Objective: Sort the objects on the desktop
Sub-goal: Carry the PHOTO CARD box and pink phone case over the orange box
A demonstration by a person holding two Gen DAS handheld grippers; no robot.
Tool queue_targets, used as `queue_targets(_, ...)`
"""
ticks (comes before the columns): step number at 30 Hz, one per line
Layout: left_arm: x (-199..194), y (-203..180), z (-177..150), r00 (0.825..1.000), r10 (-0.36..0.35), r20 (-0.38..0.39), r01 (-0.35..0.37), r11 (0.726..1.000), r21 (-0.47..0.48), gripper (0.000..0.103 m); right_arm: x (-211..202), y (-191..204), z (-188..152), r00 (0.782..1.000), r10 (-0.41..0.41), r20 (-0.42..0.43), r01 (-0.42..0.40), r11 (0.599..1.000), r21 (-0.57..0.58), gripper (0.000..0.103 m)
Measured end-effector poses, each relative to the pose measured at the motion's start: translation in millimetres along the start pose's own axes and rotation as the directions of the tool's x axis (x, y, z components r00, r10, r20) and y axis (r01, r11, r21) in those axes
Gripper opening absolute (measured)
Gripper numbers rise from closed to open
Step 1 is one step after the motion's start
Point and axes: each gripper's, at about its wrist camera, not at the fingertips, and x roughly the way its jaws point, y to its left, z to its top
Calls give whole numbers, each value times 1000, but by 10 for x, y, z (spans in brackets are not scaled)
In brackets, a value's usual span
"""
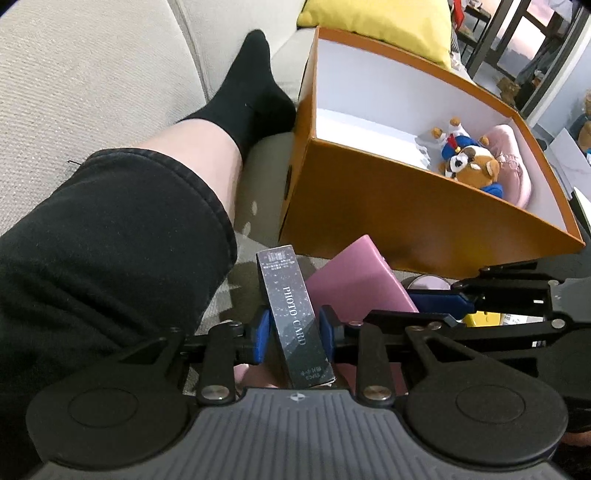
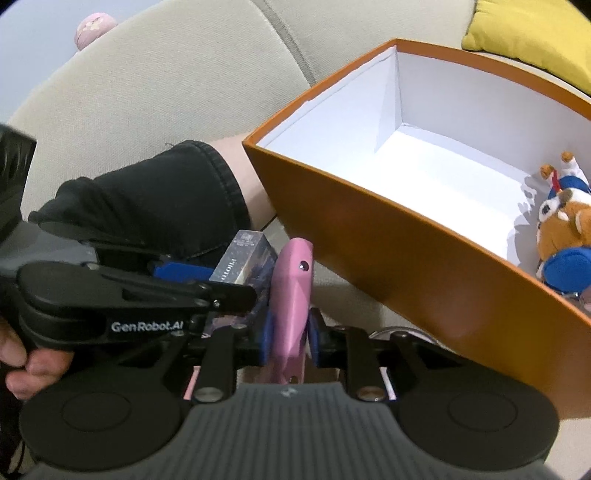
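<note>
Beige fabric sofa (image 1: 92, 74) all around, a yellow cushion (image 1: 380, 26) at the back, and a person's leg in black shorts and a black sock (image 1: 255, 85) stretched alongside. An orange cardboard box with white inside (image 1: 406, 214) sits close ahead, a brown plush dog in blue (image 1: 472, 166) tucked in its corner. Left gripper (image 1: 291, 328) is clamped on a slim dark glittery box printed PHOTO CARD (image 1: 291, 314), held upright. Right gripper (image 2: 291, 332) pinches a flat pink case (image 2: 291, 295) on edge, just beside the orange wall
</note>
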Motion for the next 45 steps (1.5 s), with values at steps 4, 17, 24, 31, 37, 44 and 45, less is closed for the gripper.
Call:
queue_targets(4, -79, 15, -47, 999, -7, 31, 8, 1000, -22, 26, -155, 60, -40, 999, -32, 41, 33, 999, -20, 19)
queue_targets(17, -762, -150, -89, 981, -70, 182, 67, 998, 23, 26, -775, 135, -106, 986, -30, 165, 41, 997, -64, 18)
queue_targets(24, -1064, -295, 50, 958, -129, 256, 115, 991, 69, 26, -1205, 116, -3, 967, -29, 255, 43, 998, -52, 18)
queue_targets(31, -1144, -522, 363, 937, -164, 309, 126, 982, 140, 26, -1501, 39, 174, 936, -92, 339, 111, 993, -39, 18)
queue_targets(37, -1013, -684, 680, 931, -179, 319, 128, 977, 173, 25, -1632, -203, 362, 907, -183, 379, 185, 982, 31, 18)
queue_targets(44, -709, -829, 1001, 942, -207, 265, 155, 966, 205, 26, -1529, -730, 537, 899, -298, 320, 253, 952, 174, 18)
queue_targets(45, -656, -870, 1041, 945, -208, 254, 154, 964, 216, 26, -1493, -807, 541, 903, -306, 301, 256, 947, 195, 18)
